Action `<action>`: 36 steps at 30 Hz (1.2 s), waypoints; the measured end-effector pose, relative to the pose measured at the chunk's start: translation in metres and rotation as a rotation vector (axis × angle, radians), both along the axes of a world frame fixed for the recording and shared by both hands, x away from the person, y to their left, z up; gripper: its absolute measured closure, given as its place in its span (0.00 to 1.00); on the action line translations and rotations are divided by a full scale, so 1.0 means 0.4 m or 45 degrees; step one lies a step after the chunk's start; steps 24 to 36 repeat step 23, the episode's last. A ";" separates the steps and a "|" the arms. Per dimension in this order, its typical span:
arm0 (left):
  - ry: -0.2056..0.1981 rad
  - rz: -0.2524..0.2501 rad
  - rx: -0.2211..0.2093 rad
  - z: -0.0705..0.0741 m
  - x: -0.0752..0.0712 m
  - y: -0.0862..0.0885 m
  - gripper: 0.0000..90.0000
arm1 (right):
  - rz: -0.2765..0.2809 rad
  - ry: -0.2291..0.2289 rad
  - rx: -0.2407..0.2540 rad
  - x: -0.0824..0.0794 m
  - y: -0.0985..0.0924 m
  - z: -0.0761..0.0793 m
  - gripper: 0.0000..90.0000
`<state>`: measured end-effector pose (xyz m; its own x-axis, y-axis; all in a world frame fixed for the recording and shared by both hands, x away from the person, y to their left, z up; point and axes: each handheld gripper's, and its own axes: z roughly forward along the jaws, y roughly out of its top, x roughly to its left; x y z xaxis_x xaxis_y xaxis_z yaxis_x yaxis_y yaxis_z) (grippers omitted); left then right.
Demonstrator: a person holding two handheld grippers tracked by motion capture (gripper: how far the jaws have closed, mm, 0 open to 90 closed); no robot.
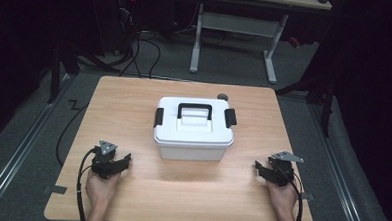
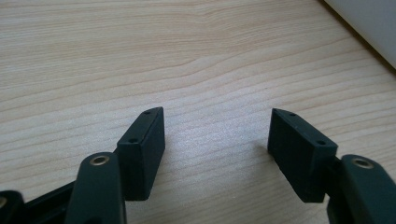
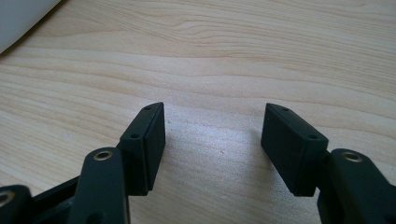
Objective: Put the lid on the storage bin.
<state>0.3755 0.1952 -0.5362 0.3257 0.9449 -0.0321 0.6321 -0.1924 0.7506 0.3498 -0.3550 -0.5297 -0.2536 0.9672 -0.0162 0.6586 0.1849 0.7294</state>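
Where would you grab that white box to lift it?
Probably by the black handle lying flat in the lid of the box, coming from above: it is a thin bar that open jaws could span. The box body looks too wide for either the left gripper or the right gripper.

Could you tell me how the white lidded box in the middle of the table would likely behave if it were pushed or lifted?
The white box looks like rigid plastic, so it should hold its shape. Its broad flat base suggests it would slide on the wooden table rather than tip. The black handle and both black latches sit closed, so lifting by the handle probably brings the lid and body together; its weight cannot be judged.
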 end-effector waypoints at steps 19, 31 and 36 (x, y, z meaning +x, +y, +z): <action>0.006 -0.021 0.023 -0.001 -0.002 -0.009 0.35 | -0.019 0.005 -0.004 0.000 0.001 -0.001 0.39; 0.007 -0.021 0.024 -0.001 -0.002 -0.009 0.35 | -0.017 0.006 -0.004 0.000 0.001 -0.001 0.39; 0.007 -0.021 0.024 -0.001 -0.002 -0.009 0.35 | -0.017 0.006 -0.004 0.000 0.001 -0.001 0.39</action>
